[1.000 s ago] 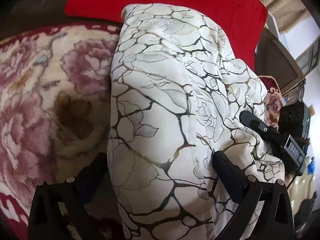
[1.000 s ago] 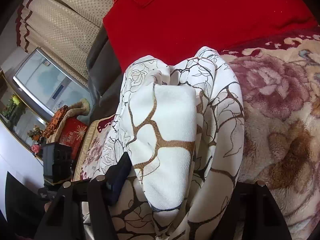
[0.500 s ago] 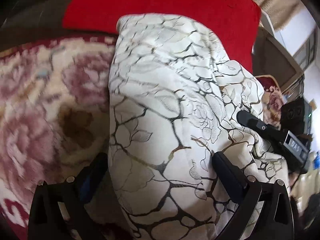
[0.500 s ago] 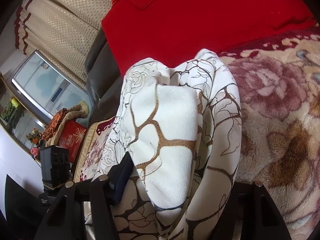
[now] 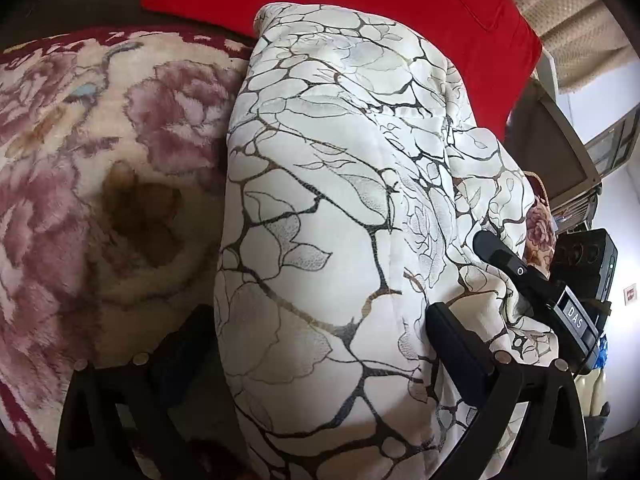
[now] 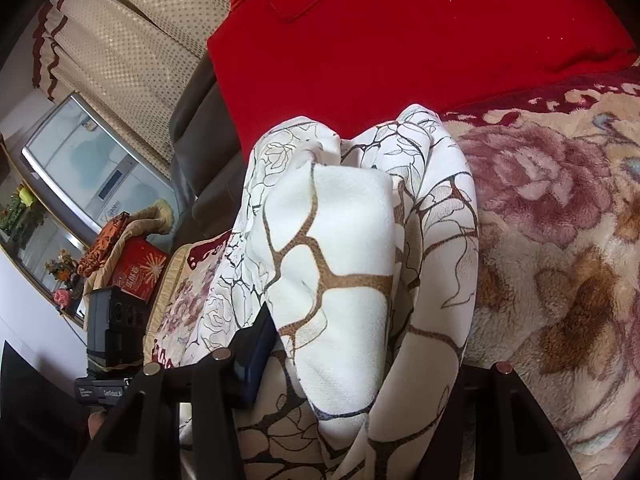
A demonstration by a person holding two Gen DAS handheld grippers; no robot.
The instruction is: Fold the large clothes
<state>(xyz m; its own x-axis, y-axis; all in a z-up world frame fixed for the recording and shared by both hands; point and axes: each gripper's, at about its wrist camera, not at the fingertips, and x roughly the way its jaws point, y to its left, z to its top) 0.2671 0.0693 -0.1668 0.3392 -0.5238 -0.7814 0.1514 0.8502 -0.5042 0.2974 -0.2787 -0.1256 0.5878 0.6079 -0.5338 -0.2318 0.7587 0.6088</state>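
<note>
Left wrist: garment [image 5: 320,220] between fingers [image 5: 452,340].

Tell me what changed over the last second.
Almost nothing. The white garment shifted slightly in both views and rose a little against the red cushion. Nothing was taken or released: the left gripper and right gripper stay clamped on it.

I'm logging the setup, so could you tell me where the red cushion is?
In both wrist views the red cushion lies at the top of the picture, just behind the white patterned garment and the floral blanket.
</note>
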